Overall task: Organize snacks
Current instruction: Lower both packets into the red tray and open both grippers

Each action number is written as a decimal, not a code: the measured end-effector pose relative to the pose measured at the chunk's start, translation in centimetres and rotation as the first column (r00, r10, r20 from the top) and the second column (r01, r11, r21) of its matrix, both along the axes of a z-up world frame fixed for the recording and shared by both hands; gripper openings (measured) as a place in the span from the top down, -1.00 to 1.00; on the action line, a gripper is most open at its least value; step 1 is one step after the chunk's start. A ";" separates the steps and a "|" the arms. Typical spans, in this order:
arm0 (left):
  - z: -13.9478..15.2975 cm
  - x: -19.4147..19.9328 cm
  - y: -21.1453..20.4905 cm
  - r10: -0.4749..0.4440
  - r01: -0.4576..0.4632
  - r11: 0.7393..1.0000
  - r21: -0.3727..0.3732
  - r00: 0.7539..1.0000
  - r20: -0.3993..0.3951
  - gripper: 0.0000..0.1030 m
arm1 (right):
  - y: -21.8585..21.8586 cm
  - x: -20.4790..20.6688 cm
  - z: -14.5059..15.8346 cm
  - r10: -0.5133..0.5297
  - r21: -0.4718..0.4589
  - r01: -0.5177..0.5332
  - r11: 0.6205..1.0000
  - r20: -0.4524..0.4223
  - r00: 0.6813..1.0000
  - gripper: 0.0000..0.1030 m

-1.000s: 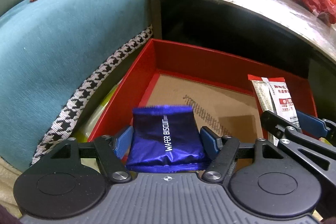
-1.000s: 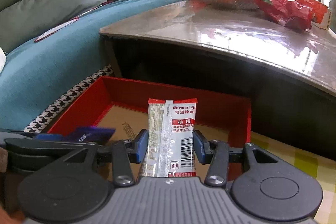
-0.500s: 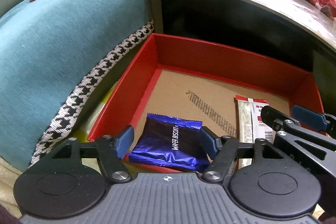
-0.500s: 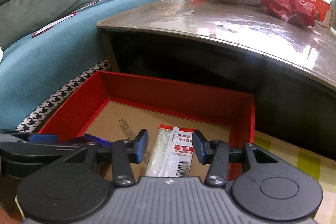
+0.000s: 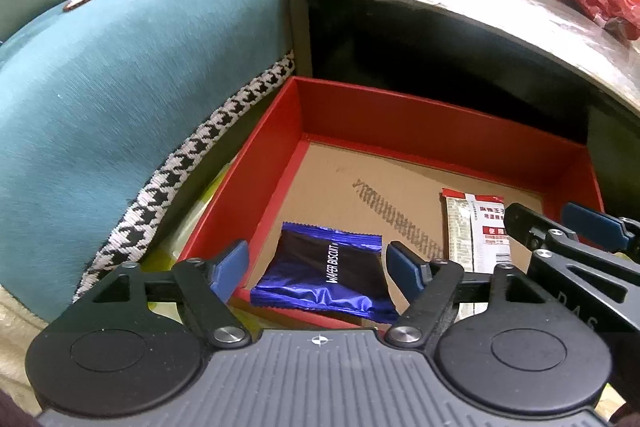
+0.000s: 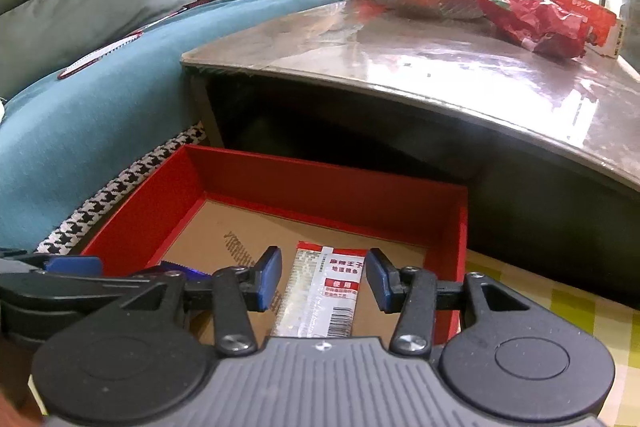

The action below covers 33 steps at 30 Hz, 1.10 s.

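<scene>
Two packets lie flat in the red box [image 5: 400, 131] where I'm collecting snacks: the blue wafer biscuit pack [image 5: 328, 275] at 7 o'clock, the red-and-white sachet [image 6: 320, 291] at 5. My left gripper [image 5: 316, 267] is spreading, touching nothing; my right gripper [image 6: 322, 281] stands parted, empty. Both packets' near ends hide behind my fingers, probably resting flat.

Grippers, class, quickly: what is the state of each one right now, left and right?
Left gripper: jaws opening, holding nothing; blue wafer biscuit packet lies in the red box.
Right gripper: open, empty; red-and-white snack packet lies in the box.
</scene>
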<state>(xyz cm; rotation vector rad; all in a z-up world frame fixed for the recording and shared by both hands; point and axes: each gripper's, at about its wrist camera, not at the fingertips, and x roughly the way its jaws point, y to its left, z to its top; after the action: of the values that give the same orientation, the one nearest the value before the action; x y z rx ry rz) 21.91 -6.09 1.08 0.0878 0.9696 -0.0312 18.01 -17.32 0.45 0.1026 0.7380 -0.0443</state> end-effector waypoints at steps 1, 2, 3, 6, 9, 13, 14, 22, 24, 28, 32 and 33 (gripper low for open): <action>0.2 -0.2 0.0 0.000 0.000 1.000 -0.002 1.000 0.002 -0.58 | 0.0 -0.1 0.2 -0.002 0.000 0.002 1.000 0.003 1.000 0.04; 0.3 -0.3 -0.1 0.001 -0.001 1.000 -0.007 1.000 0.004 -0.59 | 0.0 -0.3 0.4 -0.004 0.000 0.004 1.000 0.006 1.000 0.04; 0.5 -0.4 -0.1 0.001 -0.001 1.000 -0.012 1.000 0.006 -0.59 | 0.0 -0.5 0.6 -0.007 0.000 0.007 1.000 0.008 1.000 0.04; 1.0 -1.0 -0.2 -0.002 0.003 1.000 -0.016 1.000 0.016 -0.61 | -0.1 -1.1 1.0 -0.010 -0.001 0.010 1.000 0.011 1.000 0.04; 1.5 -1.6 -0.3 -0.007 0.007 1.000 -0.014 1.000 0.025 -0.61 | -0.1 -1.6 1.4 -0.011 -0.003 0.012 1.000 0.014 1.000 0.04; 2.0 -2.3 -0.3 -0.011 0.011 1.000 -0.022 0.999 0.030 -0.63 | -0.2 -2.3 1.9 -0.012 -0.007 0.012 1.000 0.017 1.000 0.04; 2.2 -2.4 -0.3 -0.013 0.014 1.000 -0.024 0.999 0.031 -0.63 | -0.2 -2.5 2.0 -0.012 -0.008 0.012 1.000 0.018 1.000 0.04; 2.6 -3.8 -0.5 -0.031 0.032 0.999 -0.025 0.999 0.037 -0.64 | -0.4 -4.1 2.2 -0.019 0.002 0.019 1.000 0.009 1.000 0.03; 2.7 -4.2 -0.5 -0.035 0.036 0.999 -0.025 0.999 0.039 -0.65 | -0.4 -4.6 2.3 -0.020 -0.002 0.020 1.000 0.008 1.000 0.03; 2.9 -4.9 -0.5 -0.042 0.043 0.999 -0.027 0.998 0.041 -0.66 | -0.4 -5.3 2.3 -0.018 -0.007 0.018 1.000 0.003 1.000 0.02; 3.0 -5.6 -0.4 -0.045 0.046 0.998 -0.030 0.998 0.042 -0.67 | -0.3 -5.9 2.2 -0.016 -0.009 0.016 1.000 -0.003 1.000 0.02; 3.1 -5.7 -0.3 -0.046 0.047 0.998 -0.029 0.998 0.042 -0.68 | -0.3 -6.0 2.2 -0.015 -0.011 0.015 1.000 -0.004 1.000 0.02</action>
<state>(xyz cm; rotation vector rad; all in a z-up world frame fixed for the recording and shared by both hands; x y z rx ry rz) 16.16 -6.44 4.13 0.0829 0.9254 -0.0868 12.01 -17.59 2.66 0.0982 0.7412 -0.0630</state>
